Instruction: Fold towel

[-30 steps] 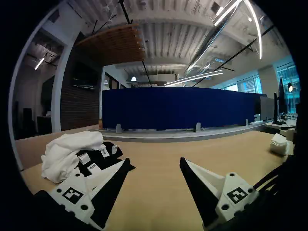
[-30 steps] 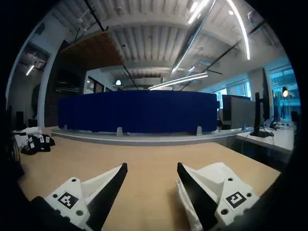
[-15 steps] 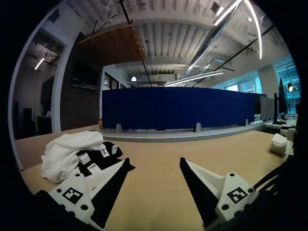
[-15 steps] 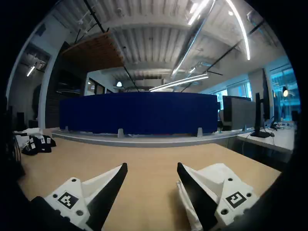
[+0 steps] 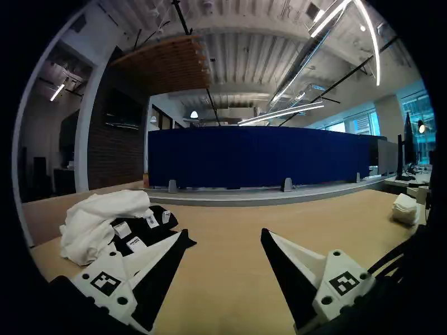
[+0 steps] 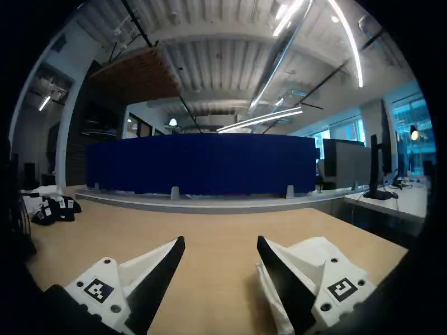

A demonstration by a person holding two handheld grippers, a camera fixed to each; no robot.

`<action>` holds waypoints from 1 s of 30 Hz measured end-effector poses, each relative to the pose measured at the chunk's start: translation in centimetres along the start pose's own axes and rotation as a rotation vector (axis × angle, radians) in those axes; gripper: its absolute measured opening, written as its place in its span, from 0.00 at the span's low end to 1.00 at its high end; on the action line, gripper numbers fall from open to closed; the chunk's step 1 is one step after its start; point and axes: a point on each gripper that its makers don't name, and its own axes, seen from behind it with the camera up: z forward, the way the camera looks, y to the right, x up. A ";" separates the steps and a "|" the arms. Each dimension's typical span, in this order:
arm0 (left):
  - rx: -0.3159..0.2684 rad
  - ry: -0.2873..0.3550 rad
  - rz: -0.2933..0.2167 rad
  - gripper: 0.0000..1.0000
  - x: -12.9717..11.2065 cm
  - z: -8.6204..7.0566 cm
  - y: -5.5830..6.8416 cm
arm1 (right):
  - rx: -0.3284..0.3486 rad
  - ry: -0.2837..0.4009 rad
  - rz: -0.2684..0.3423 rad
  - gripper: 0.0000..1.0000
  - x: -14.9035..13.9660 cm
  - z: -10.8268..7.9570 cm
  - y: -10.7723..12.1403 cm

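Almost nothing has changed since the earlier pictures: both grippers stay where they were, low over the wooden table. In the left gripper view, the left gripper has its two fingers spread wide apart and nothing is between them. The crumpled white towel lies in a heap on the near left side of the table, just past the left finger, the same as before. It rests partly on some black cloths with white tags. Far off to the right sits a small white stack. In the right gripper view, the right gripper is also spread wide and holds nothing. A folded white cloth lies on the table right by its right finger; I cannot tell if they touch. The heap with the black cloths shows far away on the left. A long blue wall stands behind the table.
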 end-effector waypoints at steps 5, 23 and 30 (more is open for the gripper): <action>0.000 0.000 0.000 0.96 0.0 -0.1 0.0 | 0.000 0.000 0.000 1.00 0.0 0.0 0.0; -0.001 0.000 -0.001 0.96 0.1 -0.5 -0.1 | 0.001 0.000 0.000 1.00 -0.1 -0.1 0.1; -0.001 -0.001 -0.003 0.96 0.0 -0.6 -0.2 | 0.000 0.000 0.000 1.00 -0.1 -0.1 0.0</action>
